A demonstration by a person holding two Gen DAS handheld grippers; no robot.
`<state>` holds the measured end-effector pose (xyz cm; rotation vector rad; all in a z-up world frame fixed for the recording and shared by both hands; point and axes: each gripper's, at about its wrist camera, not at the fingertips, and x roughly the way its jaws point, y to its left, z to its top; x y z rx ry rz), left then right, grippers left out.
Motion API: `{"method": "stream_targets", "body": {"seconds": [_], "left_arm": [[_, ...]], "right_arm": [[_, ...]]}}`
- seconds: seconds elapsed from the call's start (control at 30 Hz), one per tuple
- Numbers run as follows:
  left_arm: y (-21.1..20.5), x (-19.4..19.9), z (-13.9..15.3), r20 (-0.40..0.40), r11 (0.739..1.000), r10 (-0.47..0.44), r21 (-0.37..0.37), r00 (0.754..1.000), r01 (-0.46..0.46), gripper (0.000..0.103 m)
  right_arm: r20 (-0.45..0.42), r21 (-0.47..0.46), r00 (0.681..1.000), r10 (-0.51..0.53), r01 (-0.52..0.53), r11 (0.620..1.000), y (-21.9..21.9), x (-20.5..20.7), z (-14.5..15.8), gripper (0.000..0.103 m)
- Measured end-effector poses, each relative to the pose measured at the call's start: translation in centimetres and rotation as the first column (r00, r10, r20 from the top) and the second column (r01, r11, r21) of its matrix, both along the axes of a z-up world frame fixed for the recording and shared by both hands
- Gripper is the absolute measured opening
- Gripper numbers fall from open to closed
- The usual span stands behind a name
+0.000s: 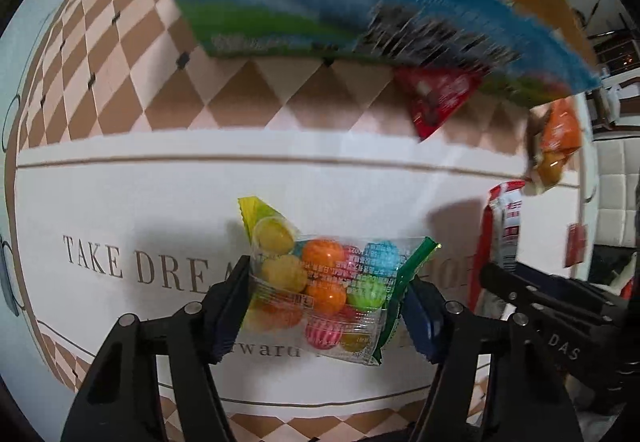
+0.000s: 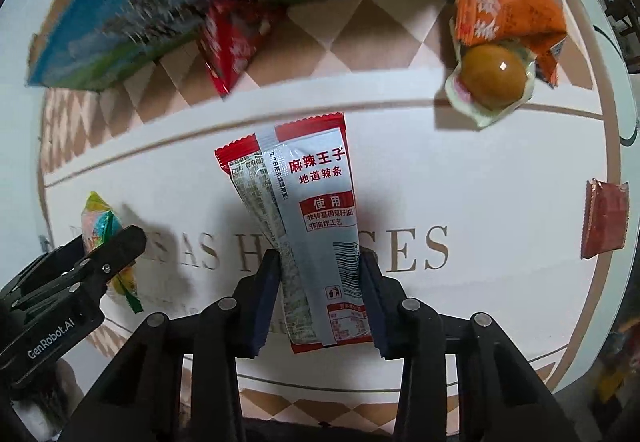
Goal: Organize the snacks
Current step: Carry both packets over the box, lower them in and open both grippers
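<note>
My left gripper is shut on a clear bag of coloured candy balls, held above the white tablecloth. My right gripper is shut on a red and silver spicy-strip packet, also lifted off the cloth. In the left wrist view the same packet and the right gripper's fingers show at the right. In the right wrist view the candy bag and the left gripper's fingers show at the left. A blue and green cardboard box stands at the far side.
A small red packet lies against the box. An orange packet and a wrapped brown egg lie at the far right. A dark red sachet lies near the table's right edge. The cloth has a checkered border.
</note>
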<state>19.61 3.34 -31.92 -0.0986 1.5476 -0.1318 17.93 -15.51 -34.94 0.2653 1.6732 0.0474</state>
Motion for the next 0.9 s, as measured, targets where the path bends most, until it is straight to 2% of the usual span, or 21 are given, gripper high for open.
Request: {"method": "stream_targets", "body": {"seconds": [0.1,0.33,0.43,0.53,0.7,0.9], "left_arm": [[-0.3,1.0,3.1,0.037,0.999,0.003,-0.046,0.999,-0.001,0.066],[-0.9,6.0,12.0,0.165,0.988,0.005,-0.150,0.986,0.020,0.066],[-2.5,8.6,14.0,0.210,0.988,-0.008,-0.148,0.978,0.039,0.066],[-3.0,12.0,14.9,0.242,0.991,-0.016,-0.125,0.970,0.047,0.066],[-2.8,18.0,15.3,0.260,0.997,-0.015,-0.074,0.965,0.036,0.066],[-1.3,24.1,12.1,0.209,1.000,0.014,-0.029,0.978,-0.008,0.066]], "right_arm": [[0.031,0.051,0.999,-0.032,0.030,0.998,-1.3,0.6,2.5,0.042],[0.185,0.152,0.978,-0.098,0.070,0.986,-4.5,4.4,11.8,0.042],[0.252,0.169,0.961,-0.117,0.075,0.983,-5.9,7.5,15.5,0.042],[0.303,0.140,0.945,-0.124,0.084,0.987,-6.0,11.2,17.2,0.042],[0.323,0.078,0.938,-0.121,0.101,0.992,-6.1,17.6,16.7,0.042],[0.290,0.001,0.951,-0.105,0.110,0.994,-6.5,23.8,14.2,0.042]]}}
